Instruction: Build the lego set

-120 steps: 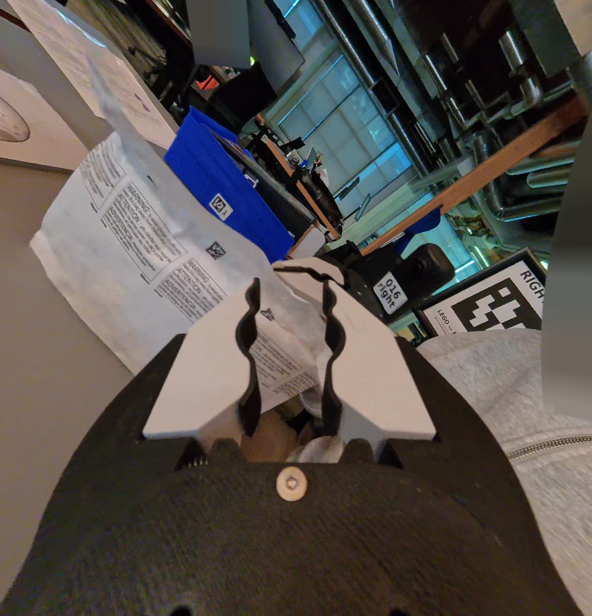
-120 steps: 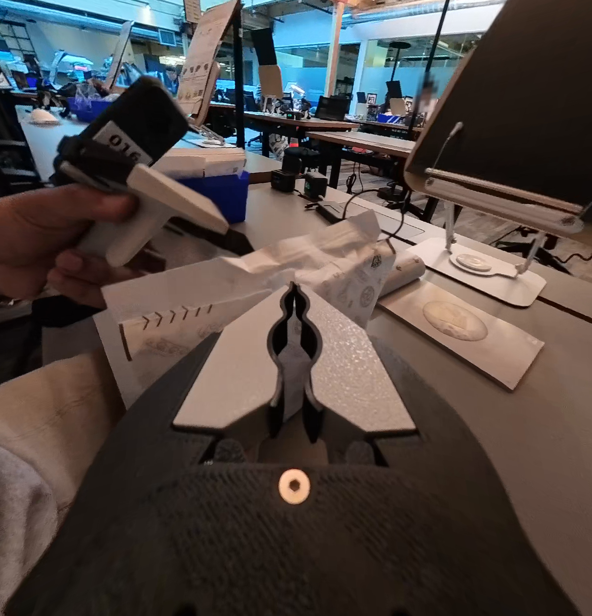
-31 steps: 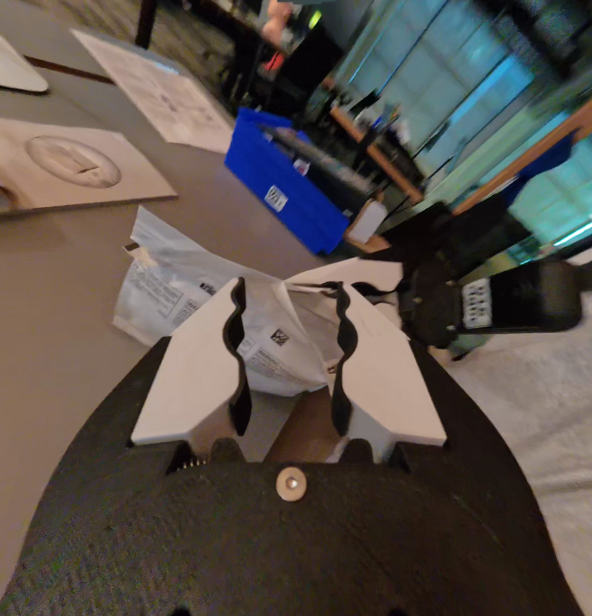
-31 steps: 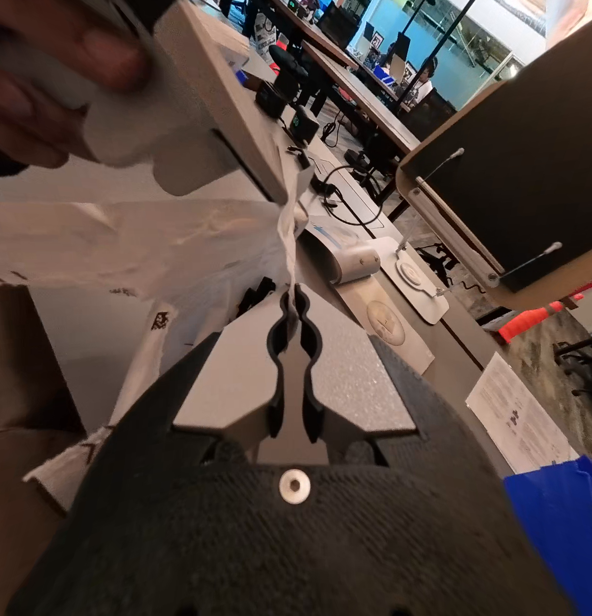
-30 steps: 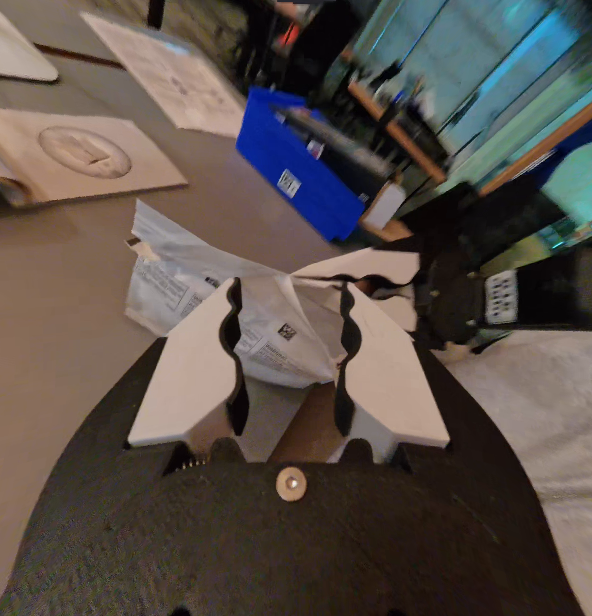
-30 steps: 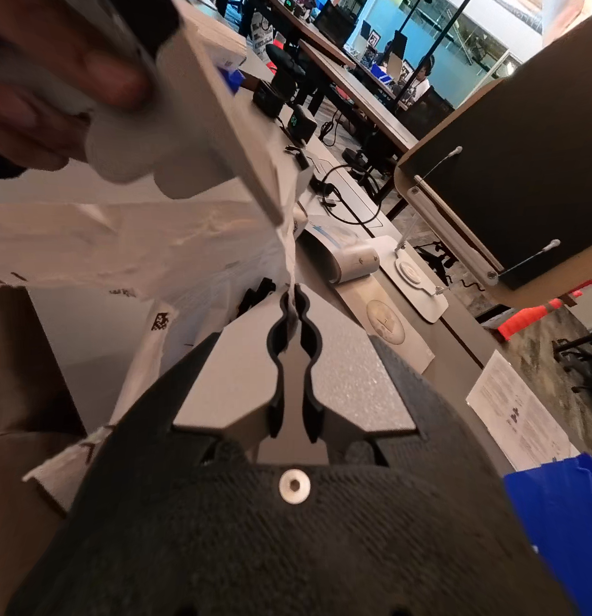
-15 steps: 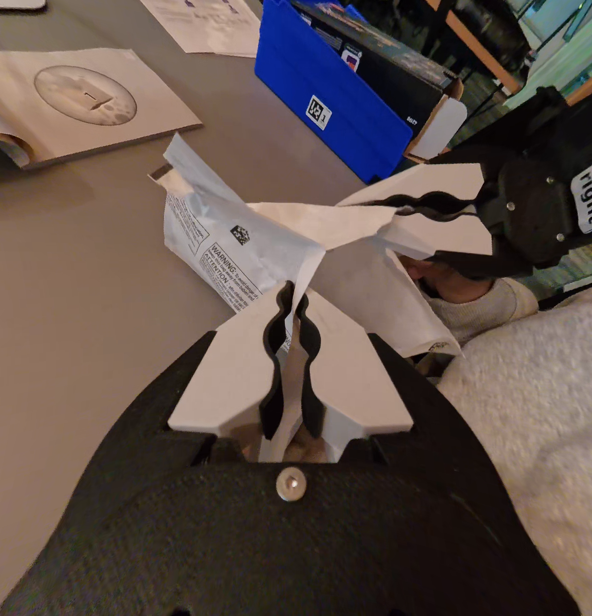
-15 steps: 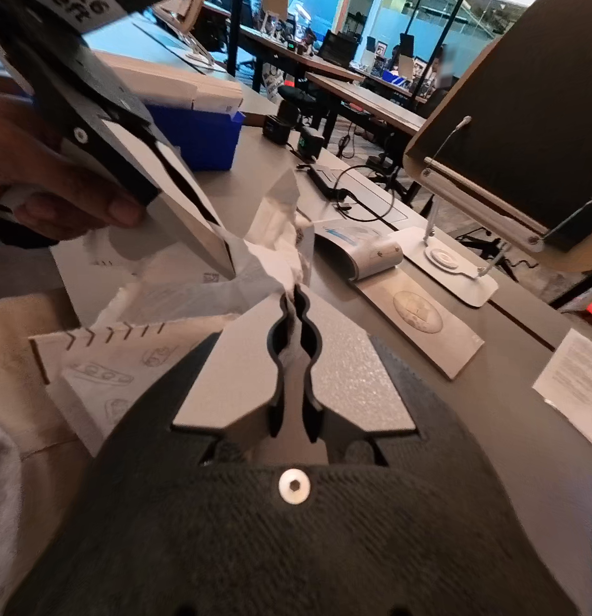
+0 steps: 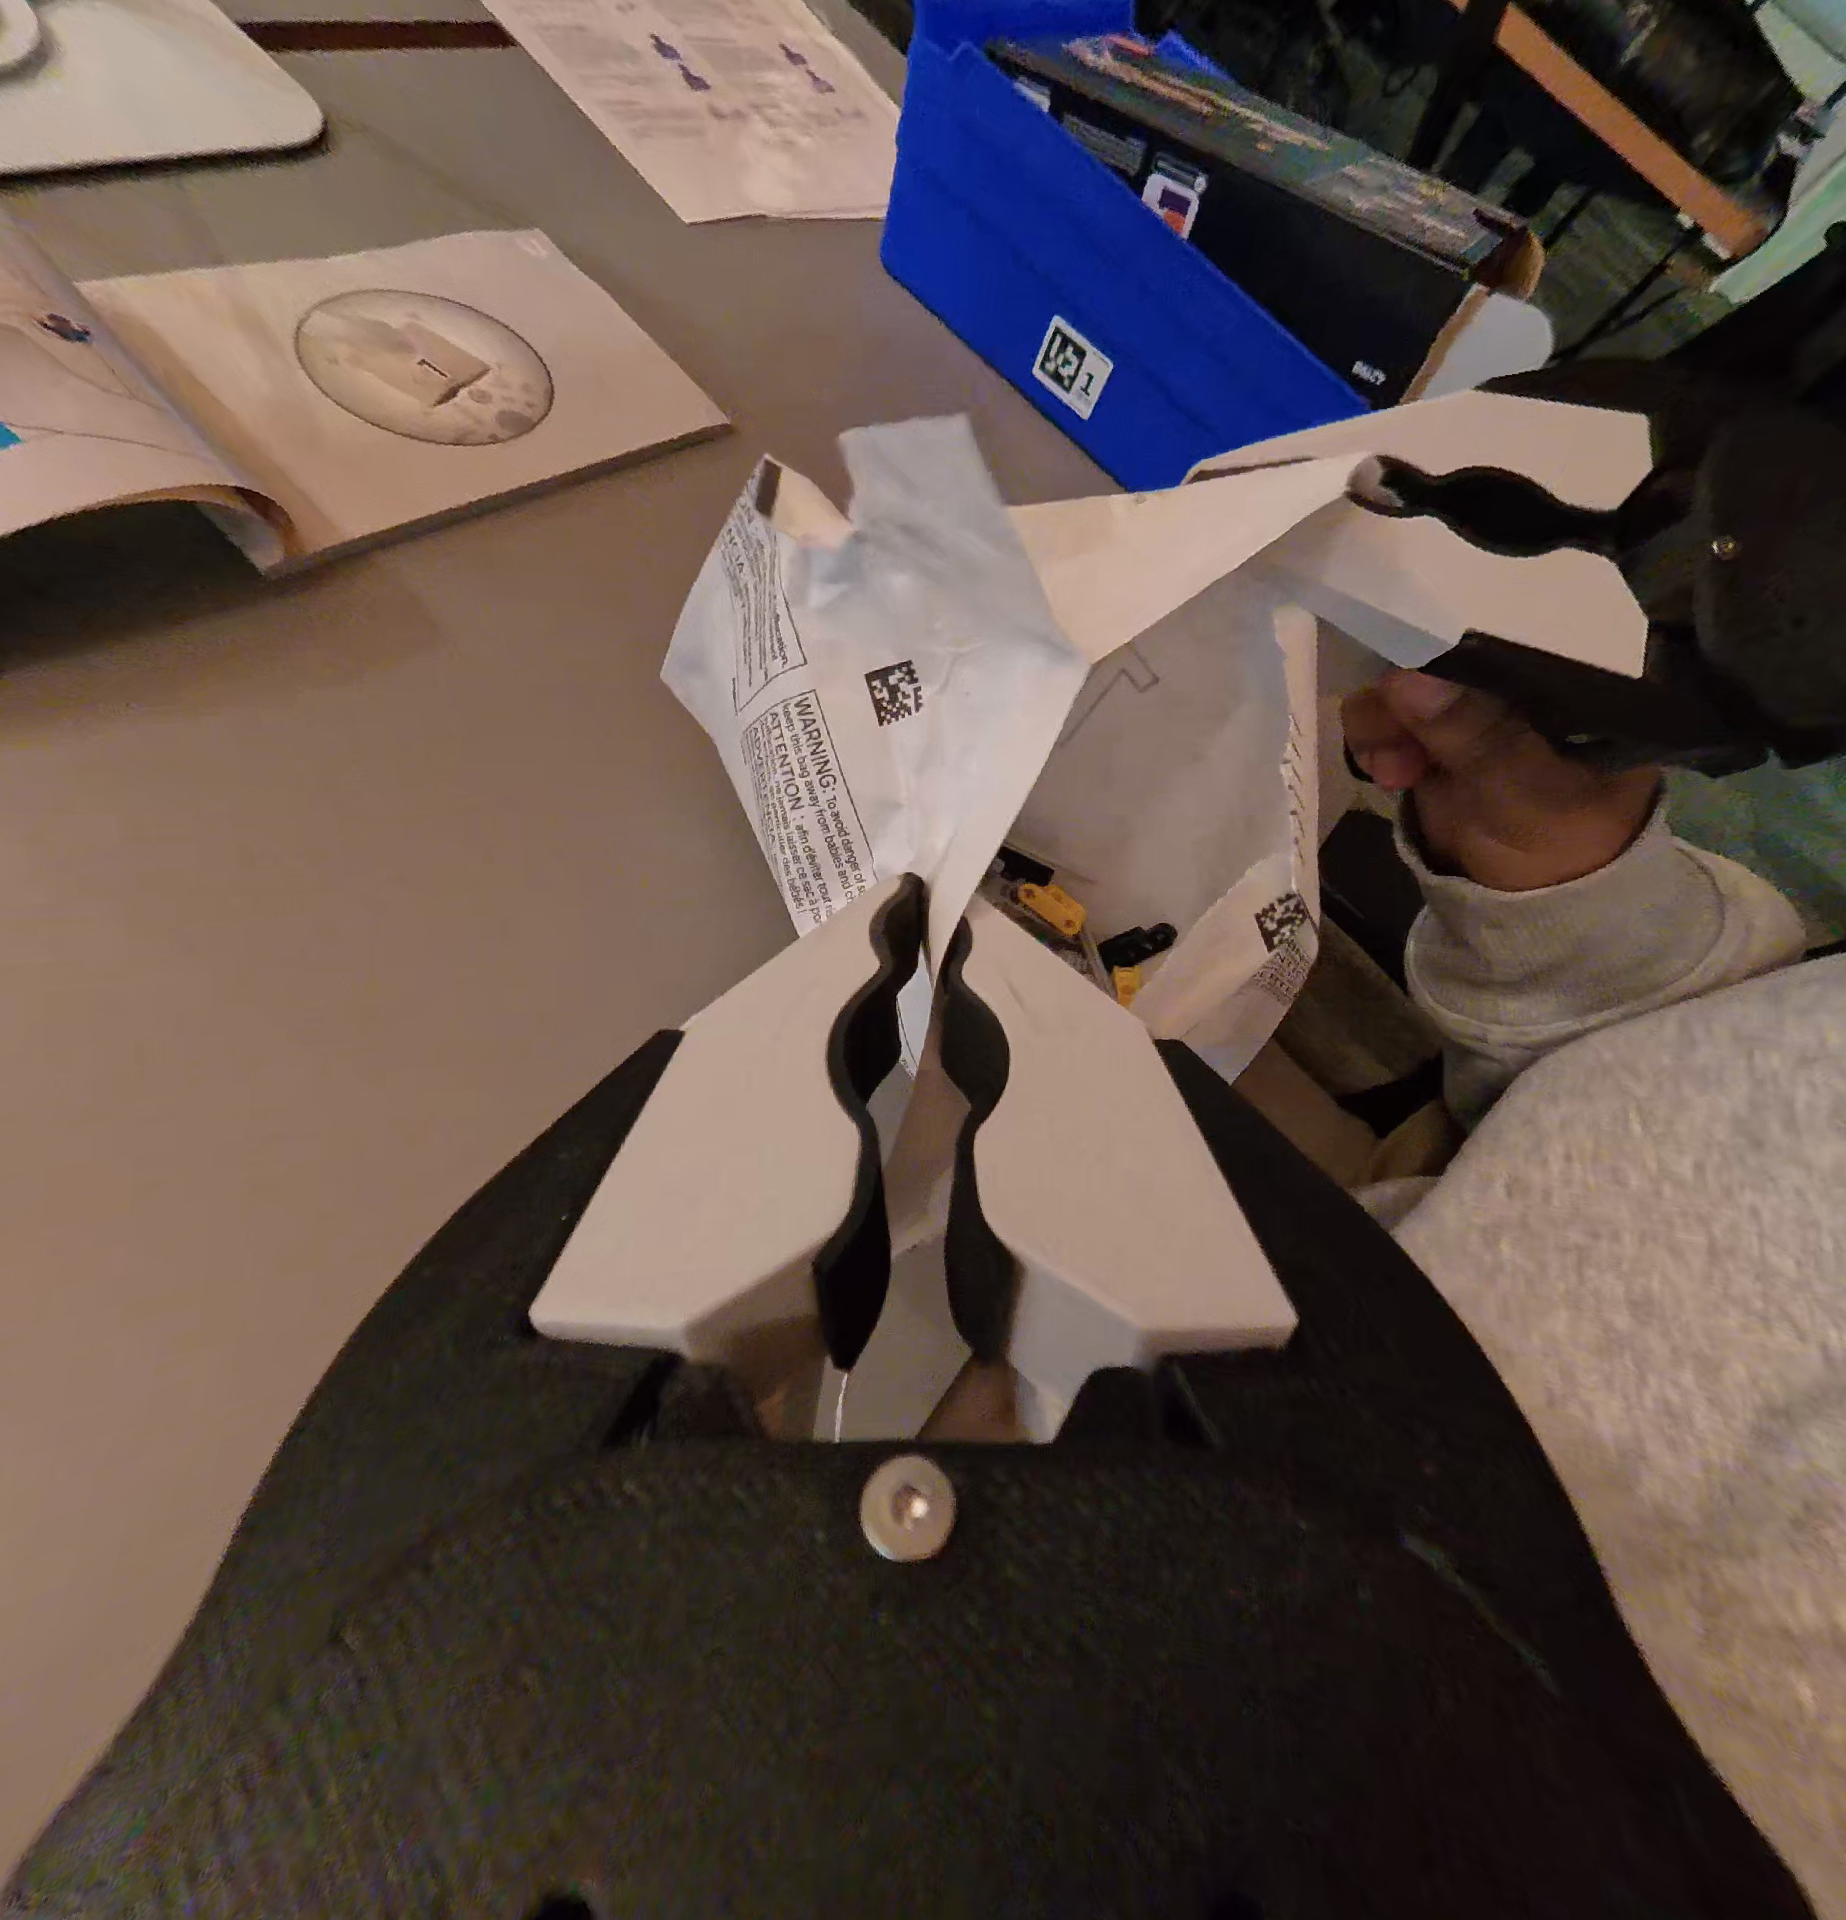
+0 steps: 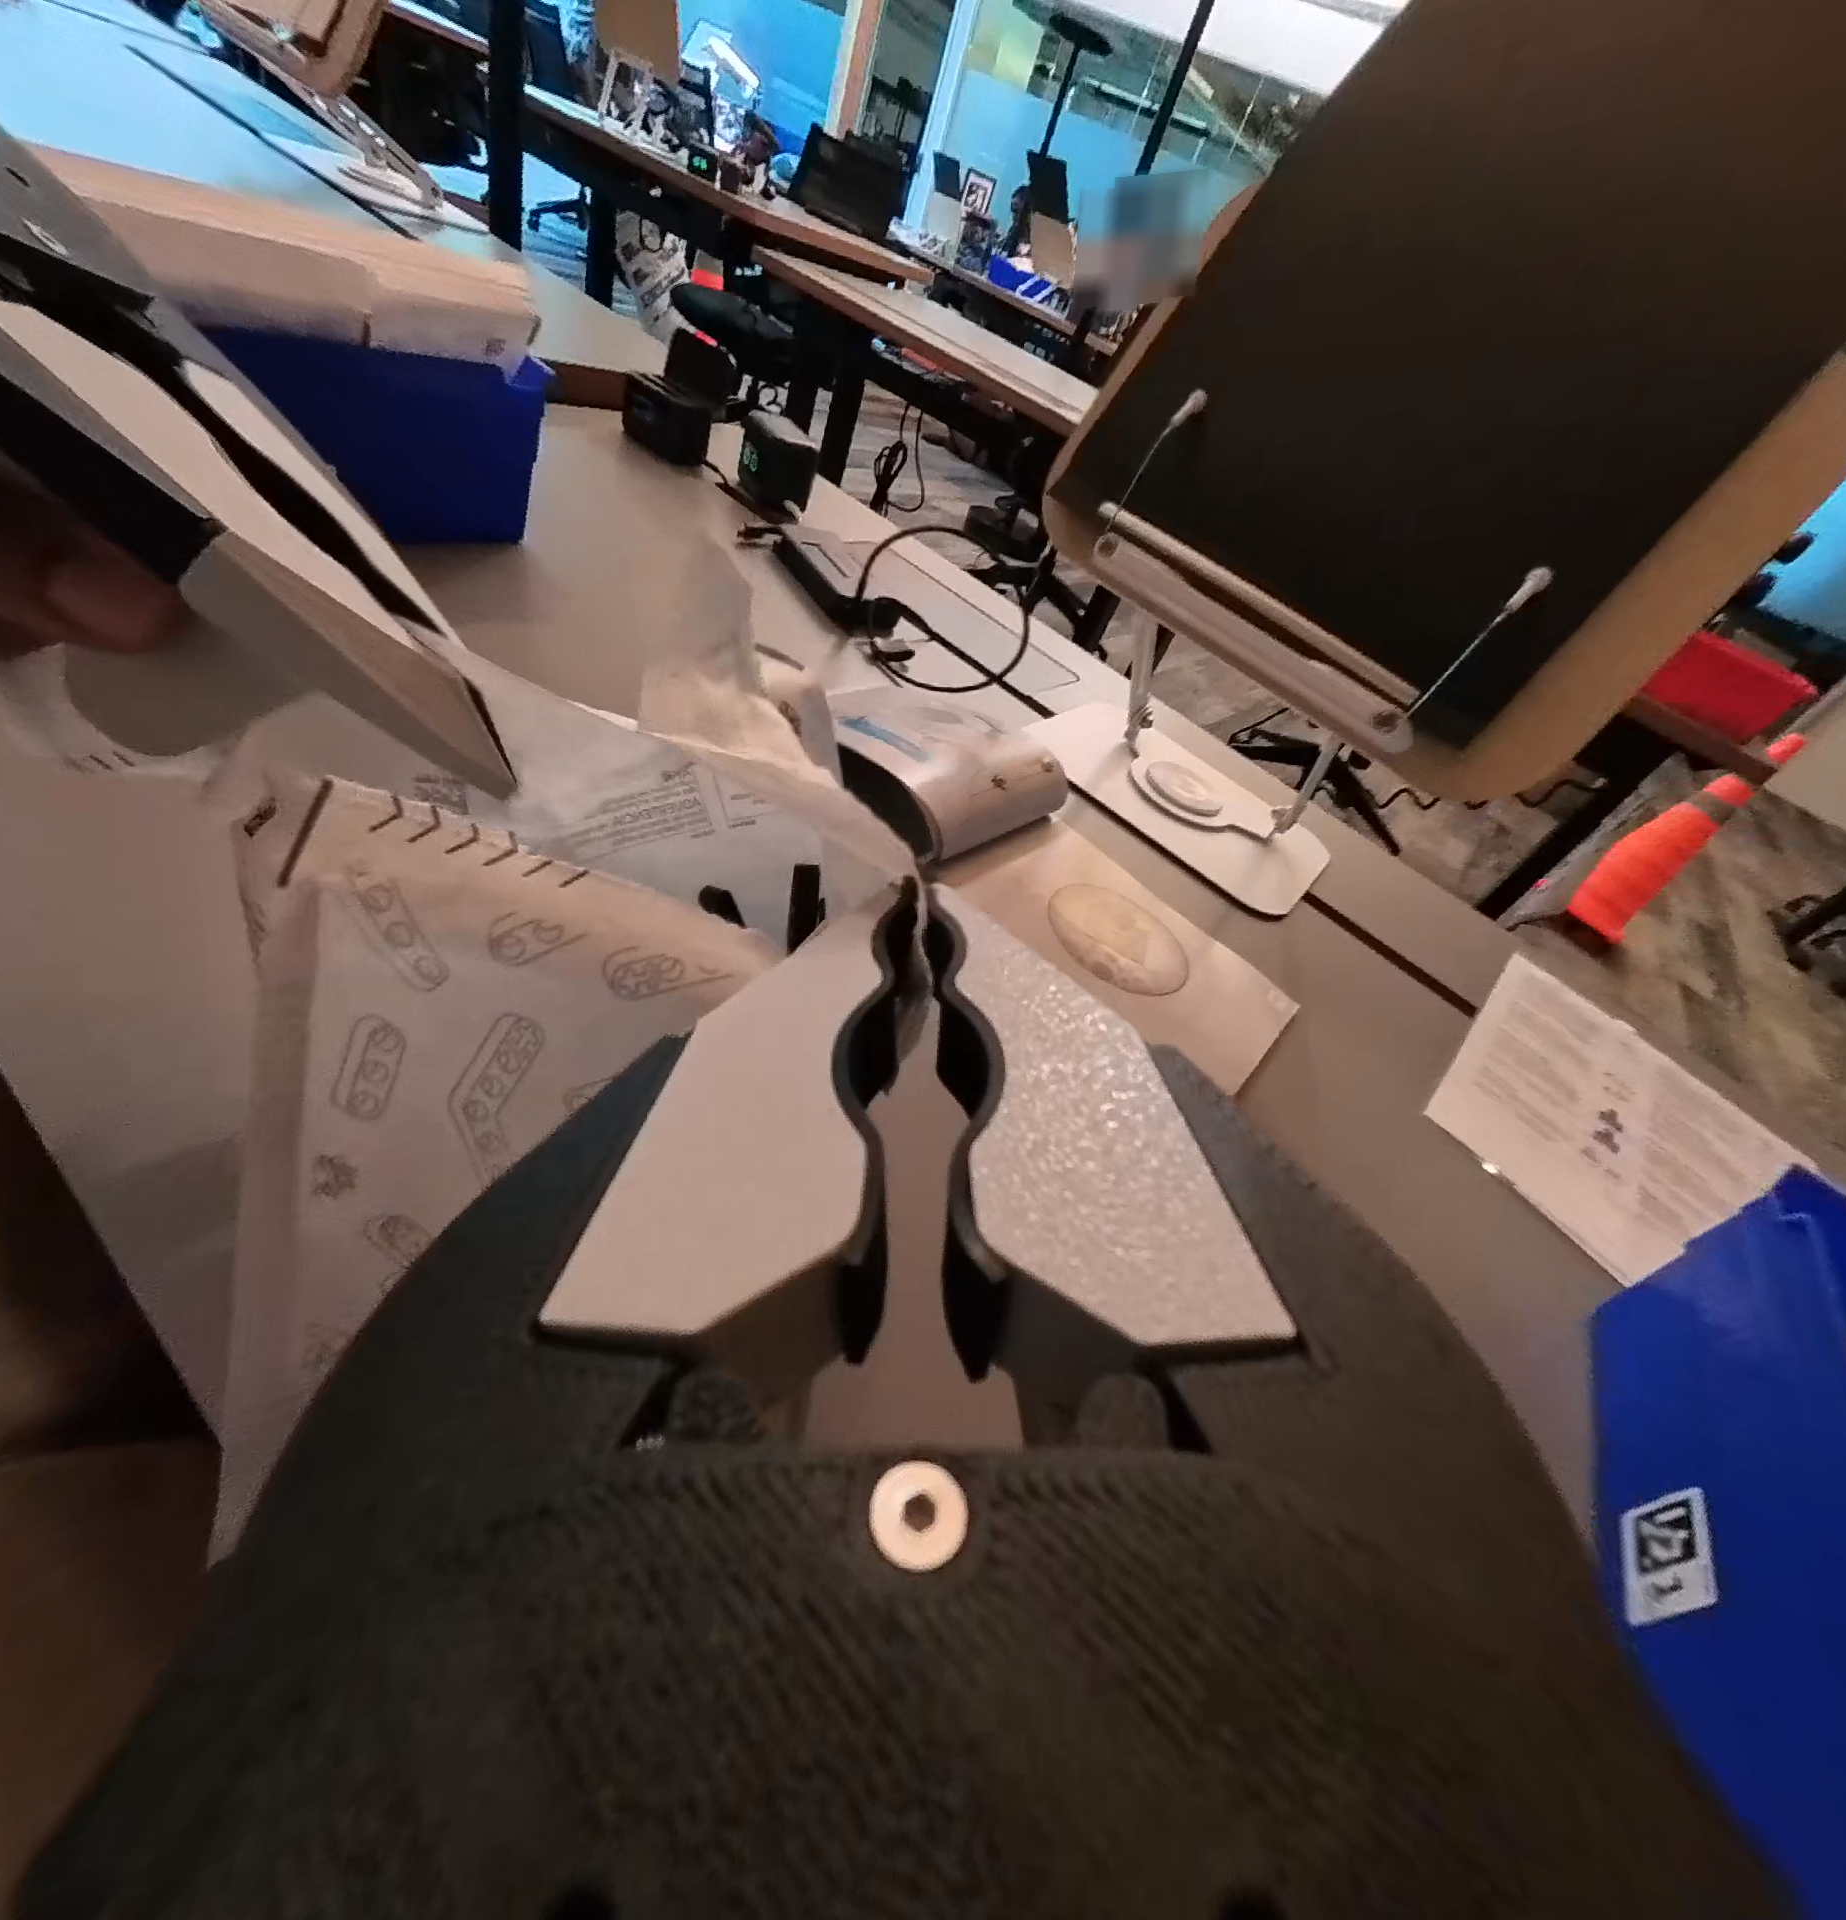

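A white paper parts bag (image 9: pixel 898 644) lies crumpled on the grey table near its front edge. My left gripper (image 9: pixel 929 920) is shut on one torn edge of the bag. My right gripper (image 9: pixel 1360 488) is shut on the opposite edge, up and to the right. The bag mouth is spread open between them. Small yellow and black lego parts (image 9: pixel 1054 906) show inside. In the right wrist view, my right gripper (image 10: pixel 914 896) pinches the bag (image 10: pixel 462 987), and the left gripper (image 10: pixel 488 764) holds it at the upper left. Black parts (image 10: pixel 803 896) poke out.
An open instruction booklet (image 9: pixel 379 364) lies on the table (image 9: pixel 275 831) at the left, with a printed sheet (image 9: pixel 711 94) behind it. A blue bin (image 9: pixel 1106 291) holding a black box stands at the back right. A book stand (image 10: pixel 1521 312) rises beyond the booklet (image 10: pixel 1116 945). About 11 cm separates my left fingertips from my right.
The left gripper, open a second ago, has shut on the bag's edge. The two grippers have drawn apart, the bag mouth has opened wider, and the parts inside now show.
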`<state>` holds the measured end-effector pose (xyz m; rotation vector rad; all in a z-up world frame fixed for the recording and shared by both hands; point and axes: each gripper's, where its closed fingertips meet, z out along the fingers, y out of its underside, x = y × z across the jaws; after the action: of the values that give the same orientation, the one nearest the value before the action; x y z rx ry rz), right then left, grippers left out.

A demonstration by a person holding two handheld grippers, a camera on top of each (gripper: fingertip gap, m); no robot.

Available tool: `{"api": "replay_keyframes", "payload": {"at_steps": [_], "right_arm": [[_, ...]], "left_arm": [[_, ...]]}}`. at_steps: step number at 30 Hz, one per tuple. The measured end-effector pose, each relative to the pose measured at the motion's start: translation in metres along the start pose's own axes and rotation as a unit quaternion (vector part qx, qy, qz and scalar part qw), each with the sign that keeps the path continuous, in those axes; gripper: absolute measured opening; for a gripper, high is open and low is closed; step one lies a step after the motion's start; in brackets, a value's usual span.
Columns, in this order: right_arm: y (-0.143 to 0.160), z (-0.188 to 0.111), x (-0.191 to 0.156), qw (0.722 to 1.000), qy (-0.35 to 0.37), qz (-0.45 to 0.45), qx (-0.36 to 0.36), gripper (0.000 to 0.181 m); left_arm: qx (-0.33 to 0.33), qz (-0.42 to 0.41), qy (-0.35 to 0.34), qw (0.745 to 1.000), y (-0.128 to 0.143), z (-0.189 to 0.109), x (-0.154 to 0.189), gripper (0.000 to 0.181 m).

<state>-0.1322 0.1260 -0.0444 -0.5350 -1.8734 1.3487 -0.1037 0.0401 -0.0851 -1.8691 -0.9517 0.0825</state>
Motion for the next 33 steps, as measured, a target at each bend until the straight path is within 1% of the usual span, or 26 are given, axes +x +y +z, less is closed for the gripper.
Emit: {"api": "replay_keyframes", "payload": {"at_steps": [1,6,10,13,16,20,25,28,33], "right_arm": [[-0.002,-0.002,0.004,1.000,0.009,0.002,0.003,0.000],[-0.001,-0.005,0.009,0.998,0.000,0.054,0.015,0.000],[-0.002,-0.005,0.008,0.999,0.010,0.029,0.018,0.000],[-0.005,-0.007,0.002,0.999,-0.010,0.006,0.038,0.000],[-0.004,-0.006,-0.007,0.999,-0.021,-0.005,0.046,0.000],[-0.011,-0.008,-0.016,0.997,-0.029,-0.022,0.063,0.000],[-0.007,-0.006,-0.018,0.997,-0.047,-0.002,0.063,0.001],[-0.008,-0.008,-0.016,0.995,-0.061,0.026,0.073,0.003],[-0.019,-0.016,-0.020,0.987,-0.099,0.063,0.112,0.006]], "left_arm": [[0.002,0.001,-0.002,1.000,-0.001,-0.001,0.000,0.000],[0.006,-0.001,-0.008,1.000,-0.002,-0.005,-0.003,0.000],[0.015,0.002,-0.011,1.000,-0.004,-0.007,-0.004,0.000],[0.041,0.005,-0.005,0.999,-0.012,-0.009,-0.002,0.000],[0.046,0.002,0.013,0.999,-0.014,-0.007,0.005,0.000],[0.041,0.013,0.011,0.999,-0.013,-0.002,0.008,0.000],[0.041,0.008,0.014,0.999,-0.012,0.002,0.008,0.000],[0.045,0.005,0.015,0.999,-0.013,0.001,0.007,0.000],[0.046,0.005,0.023,0.999,-0.013,0.000,0.011,0.000]]}}
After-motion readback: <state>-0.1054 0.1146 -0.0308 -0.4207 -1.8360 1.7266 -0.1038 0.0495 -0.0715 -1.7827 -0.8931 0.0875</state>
